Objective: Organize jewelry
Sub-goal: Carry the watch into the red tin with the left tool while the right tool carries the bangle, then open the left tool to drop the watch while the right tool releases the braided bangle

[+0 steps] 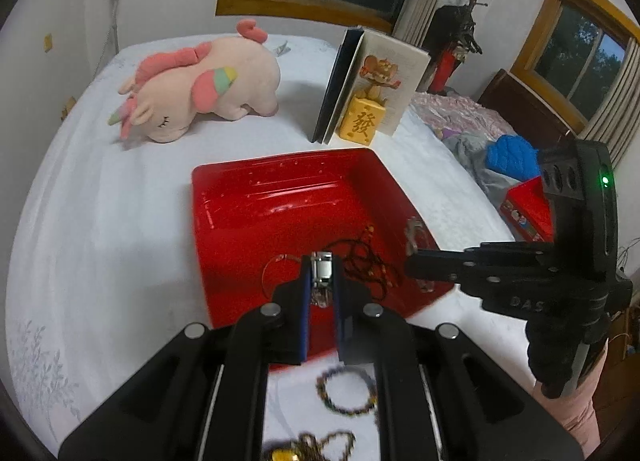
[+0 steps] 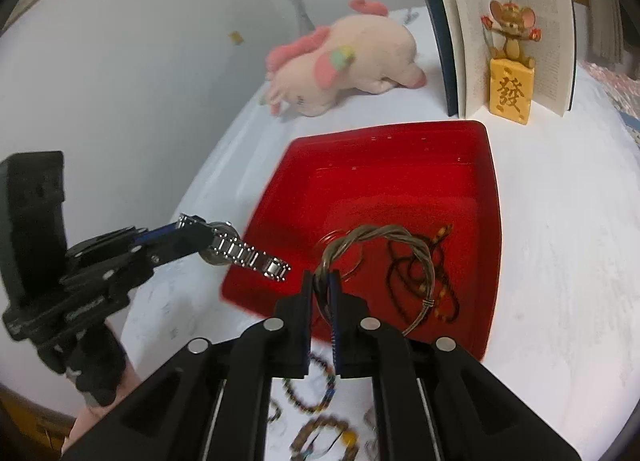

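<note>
Gripping a shiny steel-link watch (image 2: 240,251), left gripper (image 1: 322,281) jaws clamped, right gripper (image 2: 322,285) jaws pinching a twisted wire bangle (image 2: 384,257), glossy red square tray (image 2: 490,197), beaded cord (image 2: 434,289) inside.

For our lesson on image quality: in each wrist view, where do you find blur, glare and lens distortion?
Left wrist view: the bead bracelet near the bottom edge is smeared, the tray shows streaks of glare, and the window frames bow. Right wrist view: the tray's near left rim and the beads below it are blurred, while the watch band glints sharply; dark corners vignette both.
</note>
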`<state>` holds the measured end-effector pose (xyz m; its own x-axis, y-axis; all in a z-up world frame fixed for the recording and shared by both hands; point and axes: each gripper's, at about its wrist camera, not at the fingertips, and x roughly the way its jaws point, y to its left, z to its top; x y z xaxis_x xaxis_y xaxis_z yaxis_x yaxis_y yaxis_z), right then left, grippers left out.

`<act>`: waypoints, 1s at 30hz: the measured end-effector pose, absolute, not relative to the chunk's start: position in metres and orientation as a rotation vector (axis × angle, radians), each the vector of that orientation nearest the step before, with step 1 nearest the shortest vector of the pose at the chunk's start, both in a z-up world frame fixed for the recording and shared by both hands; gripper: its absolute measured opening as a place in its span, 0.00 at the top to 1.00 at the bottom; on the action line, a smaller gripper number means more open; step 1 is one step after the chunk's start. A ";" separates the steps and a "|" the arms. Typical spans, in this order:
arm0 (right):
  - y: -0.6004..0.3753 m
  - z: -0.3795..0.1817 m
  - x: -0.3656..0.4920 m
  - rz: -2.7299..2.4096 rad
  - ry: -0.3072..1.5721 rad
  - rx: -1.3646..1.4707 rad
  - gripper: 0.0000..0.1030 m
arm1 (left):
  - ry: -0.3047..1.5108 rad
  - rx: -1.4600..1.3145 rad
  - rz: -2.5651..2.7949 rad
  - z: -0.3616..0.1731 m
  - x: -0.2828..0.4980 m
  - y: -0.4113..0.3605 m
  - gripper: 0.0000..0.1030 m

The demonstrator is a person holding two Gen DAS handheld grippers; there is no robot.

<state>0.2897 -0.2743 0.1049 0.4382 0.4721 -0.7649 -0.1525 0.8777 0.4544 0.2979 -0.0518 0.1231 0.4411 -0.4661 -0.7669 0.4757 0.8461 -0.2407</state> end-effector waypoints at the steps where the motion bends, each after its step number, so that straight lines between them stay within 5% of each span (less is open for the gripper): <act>1: -0.275 0.100 0.298 0.391 1.060 0.343 0.93 | 0.955 0.015 -0.585 0.119 0.305 -0.056 0.92; 30: -0.277 0.029 0.389 0.251 1.238 0.311 0.93 | 1.120 0.014 -0.525 0.034 0.412 -0.088 0.91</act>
<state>0.3888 -0.2774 0.0290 0.3087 0.3528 -0.8833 -0.0195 0.9308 0.3650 0.4121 -0.0885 0.0340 0.3272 -0.3946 -0.8586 0.4079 0.8786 -0.2483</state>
